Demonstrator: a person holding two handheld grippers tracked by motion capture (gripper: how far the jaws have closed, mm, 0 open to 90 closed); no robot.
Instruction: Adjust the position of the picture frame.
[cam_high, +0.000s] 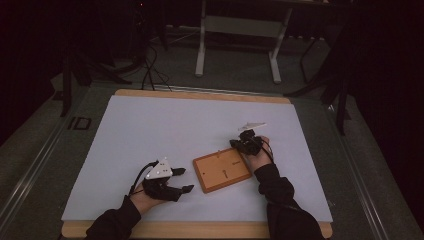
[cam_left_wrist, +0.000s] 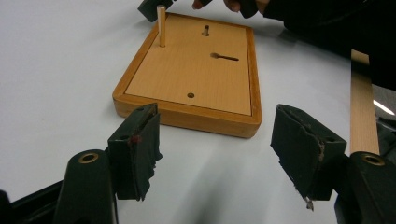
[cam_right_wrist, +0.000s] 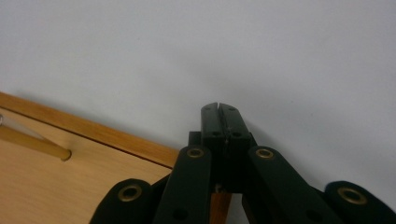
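We see the wooden board (cam_high: 222, 170) lying flat on the counter (cam_high: 150, 125), one peg (cam_left_wrist: 161, 25) upright in it. Our left gripper (cam_high: 183, 180) stands open, empty, just beside the board. Our right gripper (cam_high: 234, 143) is fully closed, empty, at the board's far corner.

We've got a light orange-brown wooden board (cam_left_wrist: 196, 77) with a darker honey rim, a pale yellow wooden peg (cam_left_wrist: 161, 25) in it, on a plain white tabletop (cam_high: 165, 125) edged in tan wood. Black jaws with brass rivets.
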